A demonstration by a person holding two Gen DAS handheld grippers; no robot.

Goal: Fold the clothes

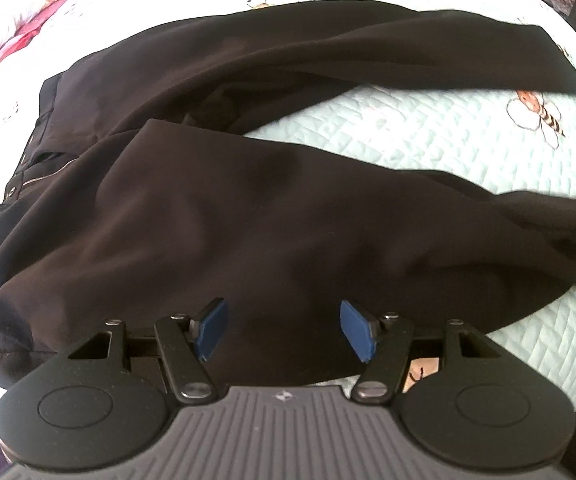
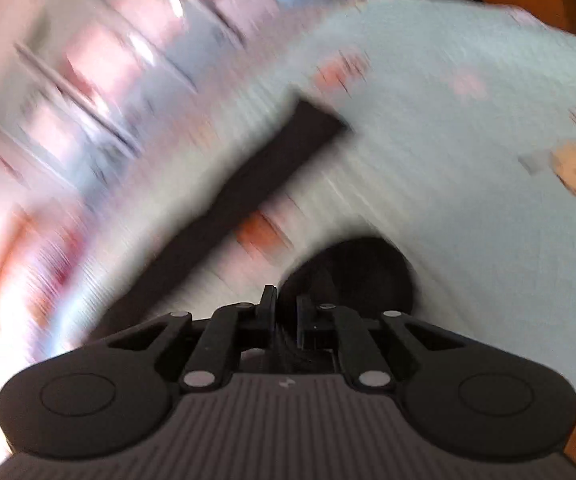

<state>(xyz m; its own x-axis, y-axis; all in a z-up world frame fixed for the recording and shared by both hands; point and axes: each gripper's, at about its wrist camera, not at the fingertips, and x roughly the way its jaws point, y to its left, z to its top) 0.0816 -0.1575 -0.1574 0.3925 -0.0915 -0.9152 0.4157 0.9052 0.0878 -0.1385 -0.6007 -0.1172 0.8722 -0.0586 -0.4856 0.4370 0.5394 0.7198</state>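
Covering pale quilt [image 1: 467, 152]: black trousers [image 1: 208, 208]

Our right wrist view is smeared by motion blur; the quilt [image 2: 467, 208] print is unreadable. The trousers [image 1: 216, 208] run off our left view's left edge, their near hem hidden behind the left gripper [image 1: 284, 330].
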